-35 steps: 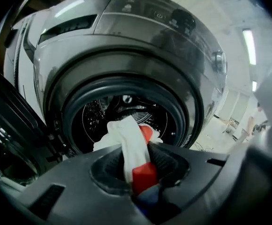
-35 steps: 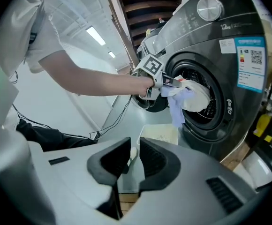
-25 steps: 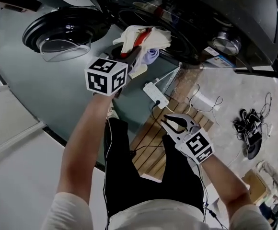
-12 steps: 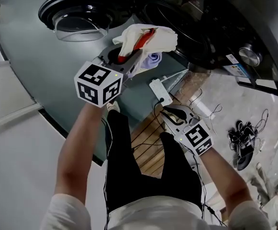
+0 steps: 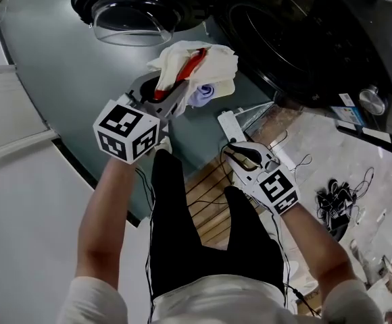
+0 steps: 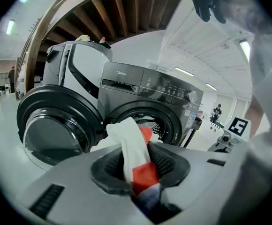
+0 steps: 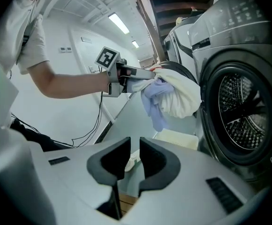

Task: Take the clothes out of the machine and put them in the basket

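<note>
**A:** Head view first. Is any writing legible?

**B:** No. The stickers [image 5: 350, 108] on the washing machine [image 5: 358, 19] are too small to read. The left gripper [image 5: 166, 90] is clamped on the clothes [image 5: 199, 63], a white, red and pale blue bundle. It is held outside the drum [image 5: 297, 39], over the grey floor [image 5: 54, 79], between the open door [image 5: 132, 12] and a power strip [image 5: 230, 127].

**A:** How much room is around it?

**B:** There is bare floor to the left. Wooden slats [image 5: 209, 198] and cables [image 5: 338, 198] crowd the right. The right gripper [image 5: 239, 155] hangs over the slats, just beside the strip.

**A:** And the left gripper view?

**B:** The control panel [image 6: 150, 81] reads "Midea". White-and-red cloth is pinched between the pads, with the door at left and the drum mouth behind.

**A:** The right gripper view?

**B:** The jaws stand a narrow gap apart with nothing in them. The bundle hangs just before the drum's rim, above a pale perforated box [image 7: 176, 138] on the floor. I cannot tell whether that is the basket. The panel print there is unreadable.
</note>
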Motion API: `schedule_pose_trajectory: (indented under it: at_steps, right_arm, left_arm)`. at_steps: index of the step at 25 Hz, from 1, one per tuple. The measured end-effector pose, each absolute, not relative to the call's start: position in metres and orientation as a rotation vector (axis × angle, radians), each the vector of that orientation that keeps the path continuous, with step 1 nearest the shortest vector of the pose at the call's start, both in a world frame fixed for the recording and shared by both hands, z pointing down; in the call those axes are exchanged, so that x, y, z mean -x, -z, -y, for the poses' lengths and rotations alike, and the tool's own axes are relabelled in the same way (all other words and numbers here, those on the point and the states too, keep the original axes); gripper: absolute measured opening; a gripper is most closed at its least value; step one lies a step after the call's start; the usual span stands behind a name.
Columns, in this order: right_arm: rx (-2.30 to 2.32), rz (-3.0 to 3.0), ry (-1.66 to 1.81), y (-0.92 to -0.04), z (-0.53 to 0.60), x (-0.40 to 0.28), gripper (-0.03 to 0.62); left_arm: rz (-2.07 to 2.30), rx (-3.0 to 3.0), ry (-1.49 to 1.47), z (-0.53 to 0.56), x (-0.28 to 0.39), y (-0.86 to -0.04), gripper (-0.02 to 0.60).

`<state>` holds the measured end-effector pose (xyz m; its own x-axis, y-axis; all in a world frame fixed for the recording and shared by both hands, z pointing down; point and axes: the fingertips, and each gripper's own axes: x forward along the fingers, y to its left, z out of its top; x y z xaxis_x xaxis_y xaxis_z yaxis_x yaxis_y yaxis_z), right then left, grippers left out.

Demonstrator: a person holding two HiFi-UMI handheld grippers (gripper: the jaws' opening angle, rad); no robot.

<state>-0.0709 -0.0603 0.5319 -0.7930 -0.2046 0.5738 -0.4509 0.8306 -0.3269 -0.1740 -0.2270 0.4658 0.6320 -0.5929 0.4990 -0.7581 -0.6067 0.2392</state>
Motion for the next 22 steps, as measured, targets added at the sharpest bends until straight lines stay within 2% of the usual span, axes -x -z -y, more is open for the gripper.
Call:
schedule_pose_trajectory:
  at_steps: [10, 22]
  right_arm:
    - [-0.416, 2.473, -0.604, -0.534, 0.068, 0.106, 0.063]
    - [-0.452, 2.439, -0.658, -0.558, 0.083, 0.121, 0.063]
  left_arm:
    - [1.090, -2.365, -0.512, 0.215, 0.208, -0.491, 0.103]
    - [1.030, -2.269, -0.619, 0.219, 0.216, -0.600, 0.104]
